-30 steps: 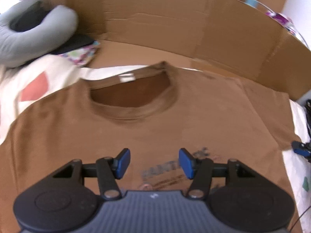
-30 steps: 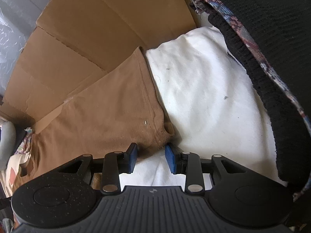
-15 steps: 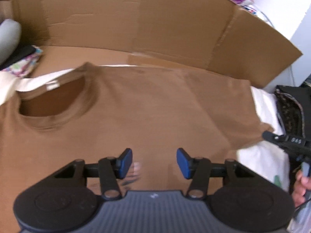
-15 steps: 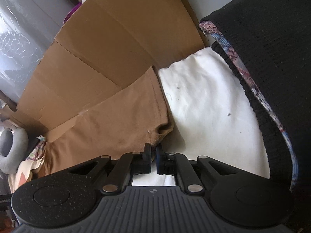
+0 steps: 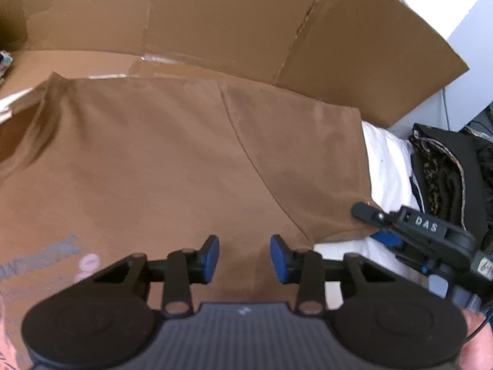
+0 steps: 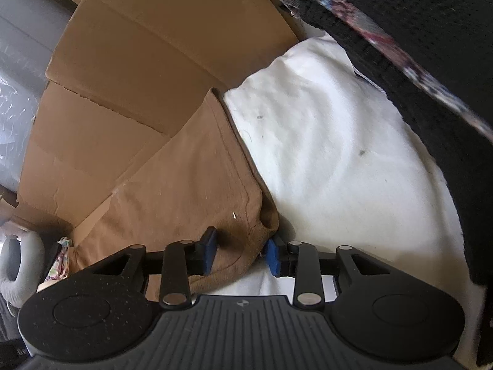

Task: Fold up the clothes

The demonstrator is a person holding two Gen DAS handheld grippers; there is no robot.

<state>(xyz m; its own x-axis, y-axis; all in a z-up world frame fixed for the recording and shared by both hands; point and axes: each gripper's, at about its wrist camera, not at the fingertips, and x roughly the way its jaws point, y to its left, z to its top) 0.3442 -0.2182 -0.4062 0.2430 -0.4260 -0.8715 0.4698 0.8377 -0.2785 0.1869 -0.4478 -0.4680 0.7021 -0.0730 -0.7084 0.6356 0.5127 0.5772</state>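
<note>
We hold two tongs. The left tongs hover over the brown T-shirt, their two blue pads closing with only flat cloth below the gap and nothing pinched. The right tongs are opening; the sleeve corner of the same shirt bunches between their two blue pads, though we cannot tell whether the pads press it. In the left view the right tongs sit at that sleeve's hem, just right of the left tongs. The one shirt lies spread ahead of both tongs, one faded print to the left. Right of the sleeve runs one white sheet, and beyond it one black knitted cloth with a patterned edge. Farthest, one cardboard panel stands behind the shirt. One grey cushion lies far left.
</note>
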